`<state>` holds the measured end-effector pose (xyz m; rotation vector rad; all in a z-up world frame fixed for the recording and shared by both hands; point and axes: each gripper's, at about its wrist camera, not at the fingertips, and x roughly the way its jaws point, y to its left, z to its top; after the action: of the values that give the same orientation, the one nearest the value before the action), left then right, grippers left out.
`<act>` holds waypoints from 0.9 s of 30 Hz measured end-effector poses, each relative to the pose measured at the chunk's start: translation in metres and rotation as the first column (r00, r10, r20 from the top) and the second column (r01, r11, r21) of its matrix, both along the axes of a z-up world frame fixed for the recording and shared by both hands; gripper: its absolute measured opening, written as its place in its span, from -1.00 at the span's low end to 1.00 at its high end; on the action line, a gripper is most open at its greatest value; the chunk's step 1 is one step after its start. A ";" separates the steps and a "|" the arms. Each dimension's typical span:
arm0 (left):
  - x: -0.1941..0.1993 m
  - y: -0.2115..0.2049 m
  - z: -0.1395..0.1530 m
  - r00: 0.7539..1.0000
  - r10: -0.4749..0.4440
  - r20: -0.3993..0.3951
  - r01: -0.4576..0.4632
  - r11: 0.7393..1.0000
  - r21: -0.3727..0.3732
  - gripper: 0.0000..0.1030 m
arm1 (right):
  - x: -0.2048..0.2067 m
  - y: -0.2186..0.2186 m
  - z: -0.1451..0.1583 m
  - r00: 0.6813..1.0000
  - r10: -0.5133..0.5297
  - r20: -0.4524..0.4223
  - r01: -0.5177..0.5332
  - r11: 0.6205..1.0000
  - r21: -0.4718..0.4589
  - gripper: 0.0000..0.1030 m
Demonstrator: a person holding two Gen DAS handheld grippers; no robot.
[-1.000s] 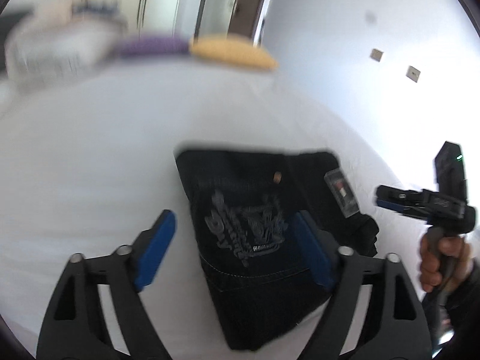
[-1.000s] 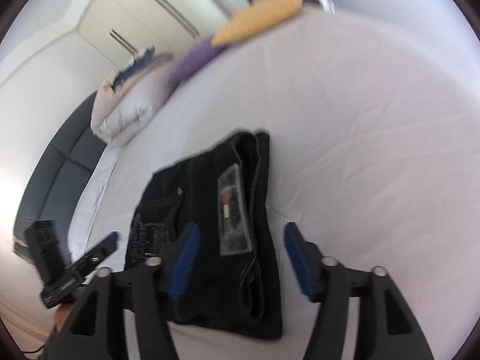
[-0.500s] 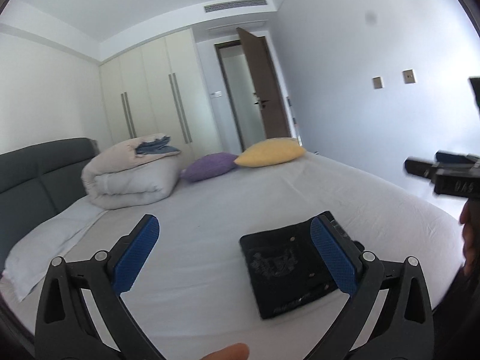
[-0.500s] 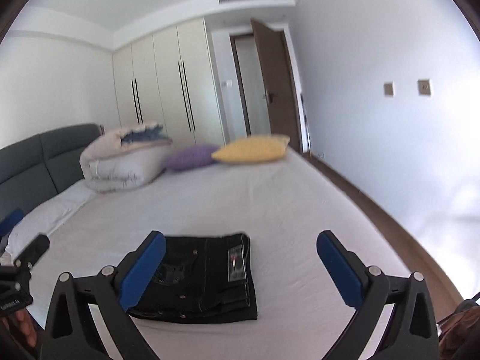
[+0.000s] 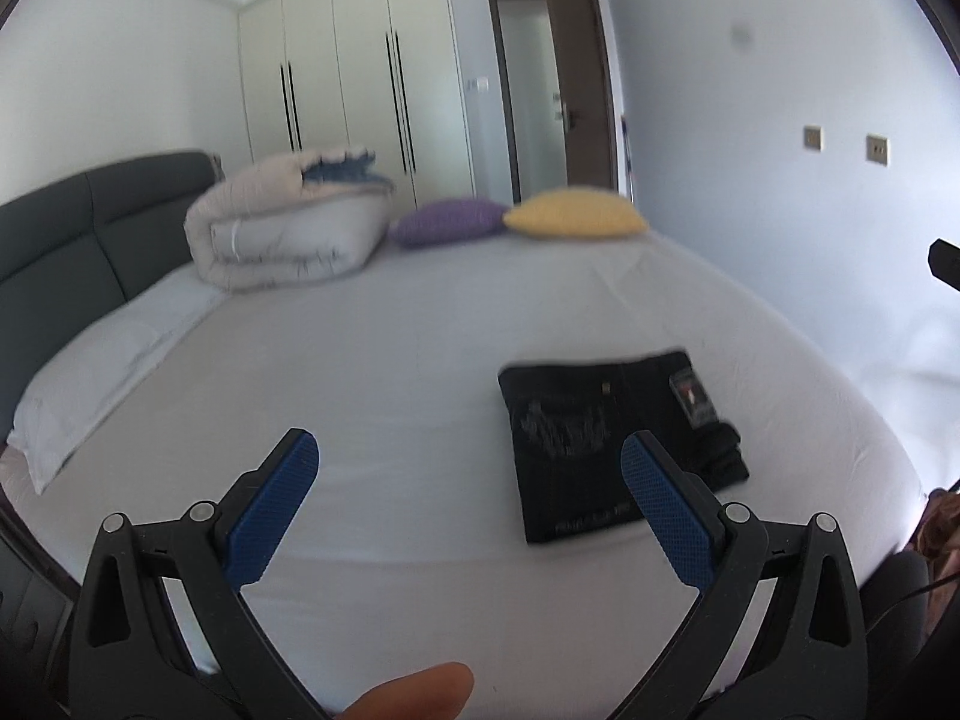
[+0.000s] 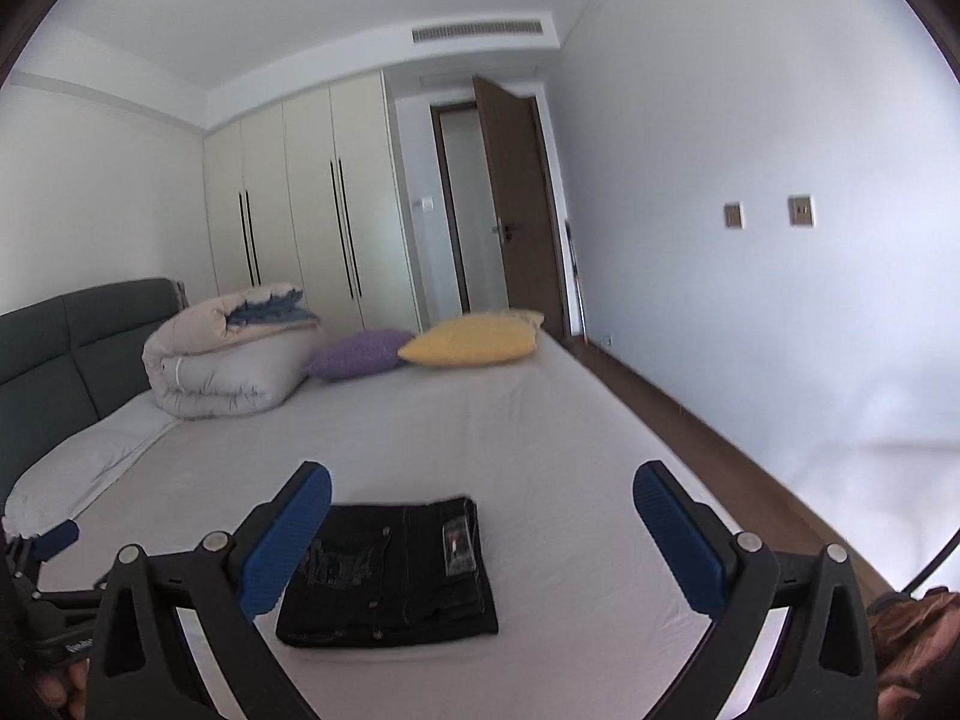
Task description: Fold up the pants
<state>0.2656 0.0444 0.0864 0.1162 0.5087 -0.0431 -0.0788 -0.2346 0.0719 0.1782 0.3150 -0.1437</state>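
Right wrist view: your right gripper (image 6: 483, 531) and left gripper (image 5: 471, 495) both gape wide, empty, above folded pants (image 6: 393, 570) on bed (image 6: 540, 420).

One folded pair of pants (image 6: 390, 576), two cushions, purple (image 6: 357, 354) and yellow (image 6: 471, 342), one rolled duvet (image 6: 228, 360).

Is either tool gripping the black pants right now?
No: the folded black denim pants lie free on the white bed sheet, and the right tool and left tool are both open and hold nothing.
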 end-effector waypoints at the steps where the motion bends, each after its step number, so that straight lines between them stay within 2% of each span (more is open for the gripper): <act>1: 0.003 -0.001 -0.005 1.000 -0.004 -0.015 0.004 1.000 -0.007 1.00 | 0.002 0.000 -0.004 1.000 0.003 -0.024 -0.002 1.000 0.007 1.00; 5: 0.017 -0.008 -0.026 0.997 -0.016 -0.075 0.014 1.000 -0.025 1.00 | 0.014 0.003 -0.024 0.993 0.013 -0.117 -0.010 0.999 0.030 1.00; 10: 0.033 -0.009 -0.047 0.990 -0.006 -0.138 0.001 0.999 -0.040 1.00 | 0.025 0.010 -0.042 0.981 0.032 -0.193 -0.027 0.999 0.026 1.00; 16: 0.047 -0.004 -0.068 0.979 0.008 -0.202 -0.022 0.997 -0.067 1.00 | 0.033 0.023 -0.058 0.966 0.073 -0.249 -0.075 0.997 0.000 1.00; 27: 0.063 0.000 -0.094 0.968 0.016 -0.251 -0.042 0.994 -0.096 1.00 | 0.045 0.032 -0.074 0.945 0.106 -0.311 -0.111 0.994 0.003 1.00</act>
<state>0.3288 0.0440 -0.0079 0.0039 0.7589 -0.0550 -0.0340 -0.2025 -0.0020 0.1226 0.6368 -0.0638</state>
